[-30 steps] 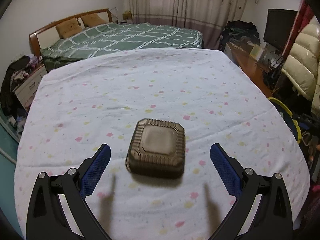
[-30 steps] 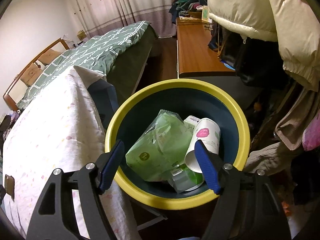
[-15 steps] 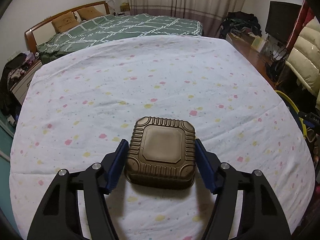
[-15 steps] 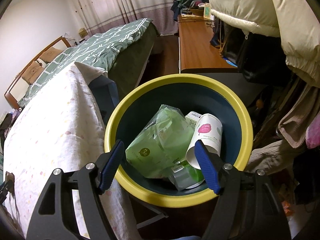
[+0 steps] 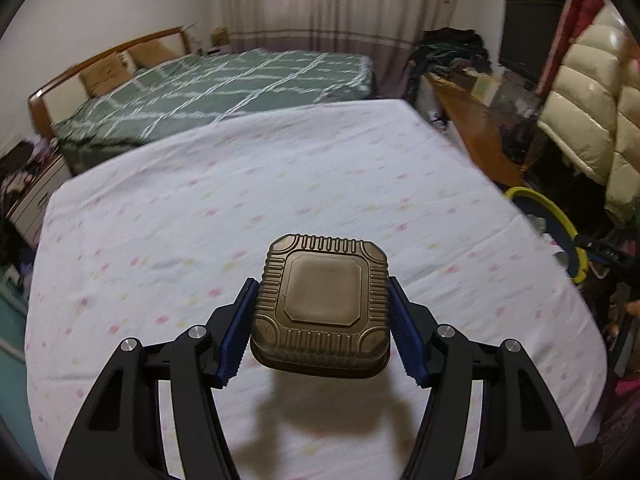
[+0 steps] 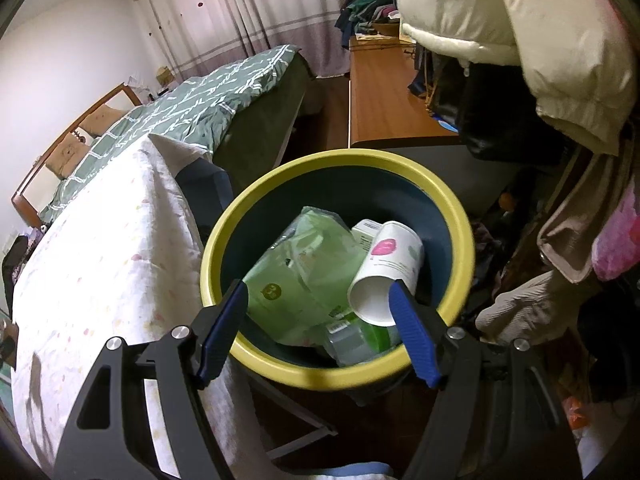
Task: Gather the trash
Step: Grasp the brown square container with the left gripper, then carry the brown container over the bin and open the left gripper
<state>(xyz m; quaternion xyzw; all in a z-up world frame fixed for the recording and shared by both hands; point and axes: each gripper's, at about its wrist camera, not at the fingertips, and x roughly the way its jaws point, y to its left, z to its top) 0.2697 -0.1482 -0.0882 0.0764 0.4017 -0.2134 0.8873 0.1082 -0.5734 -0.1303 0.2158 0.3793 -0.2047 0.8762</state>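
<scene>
brown ribbed container [image 5: 324, 304], likely light and crushable, sits clamped by its sides in left gripper [image 5: 322, 330]; right gripper [image 6: 318, 330] gapes wide above the bin [image 6: 340, 376].

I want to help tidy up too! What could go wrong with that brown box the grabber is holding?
The left gripper squeezes the brown box only at its two sides, so it might slip out or crumple over the tablecloth. The bin sits off the table's right edge, so a drop on the way could miss it. It already holds a green bag and a paper cup, so the box may perch on top and tumble out.
</scene>
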